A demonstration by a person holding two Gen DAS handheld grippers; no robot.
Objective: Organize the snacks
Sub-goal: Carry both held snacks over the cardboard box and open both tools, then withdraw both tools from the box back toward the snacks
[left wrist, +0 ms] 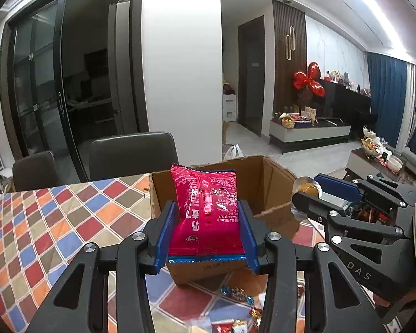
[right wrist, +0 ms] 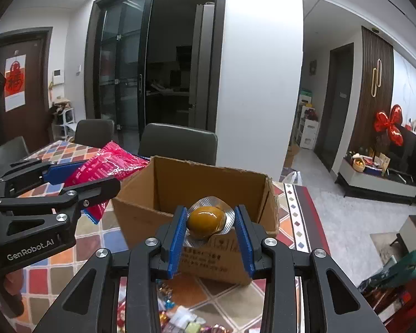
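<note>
Holding one red snack bag (left wrist: 208, 211) pinched in my left gripper (left wrist: 206, 236) and one sealed egg pack (right wrist: 208, 220) pinched in my right gripper (right wrist: 209, 238), I have both above the near edge of the single cardboard box (right wrist: 208, 177). Neither is dropped in yet. Small wrapped candies (left wrist: 237, 294), too jumbled to count, remain loose on the checkered tablecloth (left wrist: 55, 222).

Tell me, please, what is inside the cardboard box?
Only bare inner walls of the cardboard box show; its floor is hidden behind the near wall, the red packet and the yolk snack.
</note>
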